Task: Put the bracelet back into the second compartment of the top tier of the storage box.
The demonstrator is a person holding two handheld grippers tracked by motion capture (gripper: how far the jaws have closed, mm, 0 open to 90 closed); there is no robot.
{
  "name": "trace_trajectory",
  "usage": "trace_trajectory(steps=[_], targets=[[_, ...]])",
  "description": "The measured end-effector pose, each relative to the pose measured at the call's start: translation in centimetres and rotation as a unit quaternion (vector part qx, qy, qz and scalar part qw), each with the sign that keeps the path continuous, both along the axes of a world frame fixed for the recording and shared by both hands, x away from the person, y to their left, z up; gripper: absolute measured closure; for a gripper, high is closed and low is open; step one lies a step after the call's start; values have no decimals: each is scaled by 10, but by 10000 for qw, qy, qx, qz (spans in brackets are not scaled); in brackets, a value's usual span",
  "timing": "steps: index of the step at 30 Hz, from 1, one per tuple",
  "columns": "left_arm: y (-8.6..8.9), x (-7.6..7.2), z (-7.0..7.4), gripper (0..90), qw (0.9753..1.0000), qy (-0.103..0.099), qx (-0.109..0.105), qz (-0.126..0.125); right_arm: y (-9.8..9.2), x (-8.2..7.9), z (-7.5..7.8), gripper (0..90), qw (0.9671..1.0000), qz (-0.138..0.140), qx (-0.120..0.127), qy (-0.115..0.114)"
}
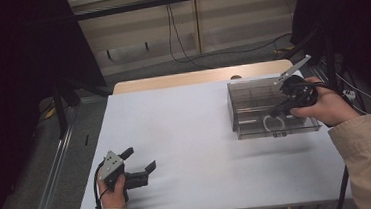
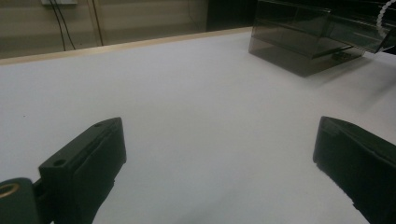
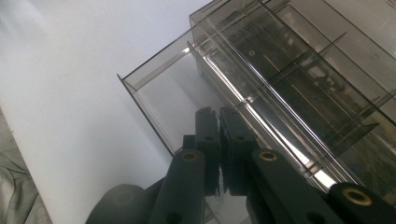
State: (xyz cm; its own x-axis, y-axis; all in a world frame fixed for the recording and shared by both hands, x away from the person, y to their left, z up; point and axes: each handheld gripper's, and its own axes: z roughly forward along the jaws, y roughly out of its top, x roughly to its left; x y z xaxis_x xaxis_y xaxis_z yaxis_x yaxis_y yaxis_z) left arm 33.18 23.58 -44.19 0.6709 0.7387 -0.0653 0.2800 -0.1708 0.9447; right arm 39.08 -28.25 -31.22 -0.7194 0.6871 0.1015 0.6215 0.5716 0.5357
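clear box [image 2: 308, 42] cut off at frame's right edge, white ring [image 1: 274, 123] inside blurred

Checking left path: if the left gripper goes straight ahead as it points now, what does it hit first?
Probably nothing soon: the left gripper, jaws wide open, faces bare table. The box sits far off to the right of that line; depth is unclear.

I can't read any text, label, brand, number or sign from here: nothing legible on the smoky clear box [image 1: 254, 110], on the white desk [image 1: 191, 134], or on the wall behind it.
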Motion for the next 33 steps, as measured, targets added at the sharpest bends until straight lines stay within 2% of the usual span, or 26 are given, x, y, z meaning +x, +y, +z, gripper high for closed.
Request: trace_trajectory(steps=[33], targets=[[0,0,0,27,10000,-8,-8,5,-2,1,-6,871,10000,-13,-39,-63]])
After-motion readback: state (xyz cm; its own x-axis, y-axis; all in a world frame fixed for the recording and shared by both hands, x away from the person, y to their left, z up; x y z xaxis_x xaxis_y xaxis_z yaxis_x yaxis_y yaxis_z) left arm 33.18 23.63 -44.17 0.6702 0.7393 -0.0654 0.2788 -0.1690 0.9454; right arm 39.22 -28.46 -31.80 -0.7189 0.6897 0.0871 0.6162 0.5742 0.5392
